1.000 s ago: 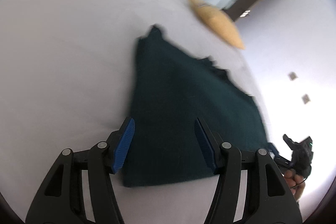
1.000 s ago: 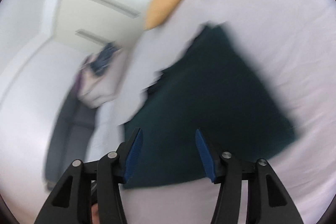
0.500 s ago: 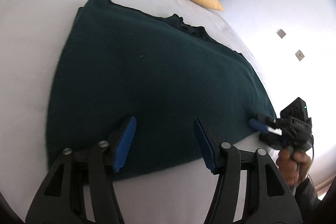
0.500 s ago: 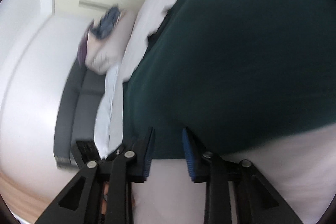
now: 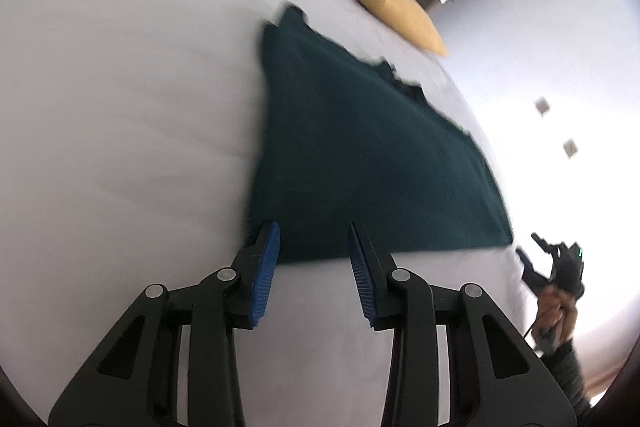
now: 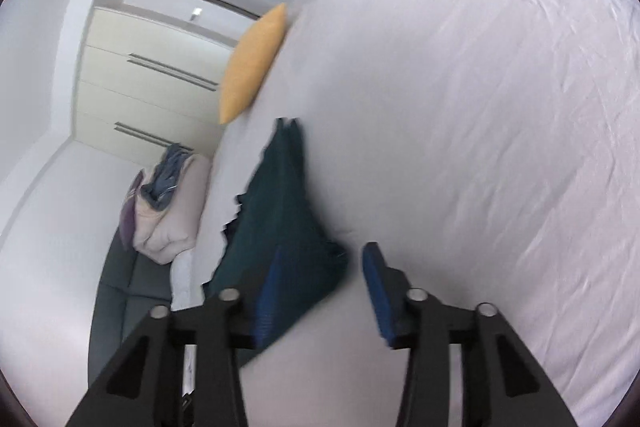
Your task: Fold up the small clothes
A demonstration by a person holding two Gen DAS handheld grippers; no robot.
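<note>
A dark green garment [image 5: 360, 167] lies spread flat on the white bed [image 5: 120, 107]. My left gripper [image 5: 314, 239] hovers at the left end of its near hem. Its blue pads straddle that edge without pressing on it, and the jaws are closing. In the left wrist view my right gripper [image 5: 530, 247], held by a hand [image 5: 556, 311], sits just off the garment's near right corner. The blurred right wrist view shows the garment [image 6: 280, 219] edge-on. There the right gripper [image 6: 320, 267] has its jaws opening, and the cloth's corner shows in the gap, untouched.
A yellow pillow [image 5: 396, 15] [image 6: 252, 67] lies at the bed's far edge beyond the garment. Past the bed's left side, a pile of clothes [image 6: 168, 203] rests on a grey sofa [image 6: 120, 291], with a wardrobe [image 6: 140, 87] behind.
Both grippers have drawn back from the garment since half a second ago. The right jaws, then nearly shut at the hem corner, have widened. The left jaws stand narrower.
</note>
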